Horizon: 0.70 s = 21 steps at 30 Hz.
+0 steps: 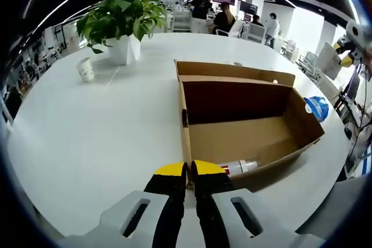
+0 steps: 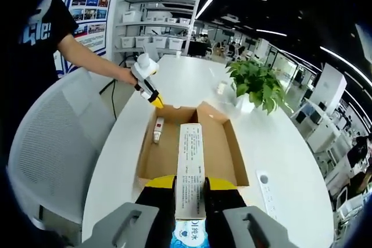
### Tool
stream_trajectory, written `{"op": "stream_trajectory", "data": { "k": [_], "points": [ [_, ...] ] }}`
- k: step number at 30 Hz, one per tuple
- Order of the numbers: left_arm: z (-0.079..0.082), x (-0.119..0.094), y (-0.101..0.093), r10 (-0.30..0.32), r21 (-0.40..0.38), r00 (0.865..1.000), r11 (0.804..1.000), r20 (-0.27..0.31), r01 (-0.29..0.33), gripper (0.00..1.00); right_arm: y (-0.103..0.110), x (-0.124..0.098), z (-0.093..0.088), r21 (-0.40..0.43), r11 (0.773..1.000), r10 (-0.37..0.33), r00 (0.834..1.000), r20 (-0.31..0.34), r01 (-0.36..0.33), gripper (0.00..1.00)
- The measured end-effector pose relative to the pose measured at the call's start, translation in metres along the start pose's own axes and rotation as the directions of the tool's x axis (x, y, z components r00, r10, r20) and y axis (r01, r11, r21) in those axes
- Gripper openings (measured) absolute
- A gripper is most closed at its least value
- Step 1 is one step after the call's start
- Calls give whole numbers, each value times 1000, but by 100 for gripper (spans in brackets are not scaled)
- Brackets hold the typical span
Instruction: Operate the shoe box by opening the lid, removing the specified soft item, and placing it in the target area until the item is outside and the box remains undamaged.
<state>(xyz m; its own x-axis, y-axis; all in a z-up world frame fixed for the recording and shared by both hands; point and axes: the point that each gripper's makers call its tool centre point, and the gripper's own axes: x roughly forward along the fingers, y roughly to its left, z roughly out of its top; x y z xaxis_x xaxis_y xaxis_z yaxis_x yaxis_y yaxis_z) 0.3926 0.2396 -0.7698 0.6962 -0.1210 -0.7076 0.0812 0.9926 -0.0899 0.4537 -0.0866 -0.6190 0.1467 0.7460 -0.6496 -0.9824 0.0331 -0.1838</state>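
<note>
You are lifting the tissue pack (image 2: 190, 166) clamped in your right gripper (image 2: 190, 193) above the open shoe box (image 1: 244, 137). Keep the left gripper (image 1: 189, 173), pinching the box wall, steady while carrying the pack clear of the rim toward bare table (image 1: 110, 137).
</note>
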Motion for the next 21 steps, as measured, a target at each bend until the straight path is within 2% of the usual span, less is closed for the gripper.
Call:
{"op": "stream_trajectory", "data": {
  "k": [21],
  "points": [
    [0,1,0,-3,-8,1000,1000,2,3,2,-36,-40,-46,7,997,-74,995,-69,75,14]
  ]
}}
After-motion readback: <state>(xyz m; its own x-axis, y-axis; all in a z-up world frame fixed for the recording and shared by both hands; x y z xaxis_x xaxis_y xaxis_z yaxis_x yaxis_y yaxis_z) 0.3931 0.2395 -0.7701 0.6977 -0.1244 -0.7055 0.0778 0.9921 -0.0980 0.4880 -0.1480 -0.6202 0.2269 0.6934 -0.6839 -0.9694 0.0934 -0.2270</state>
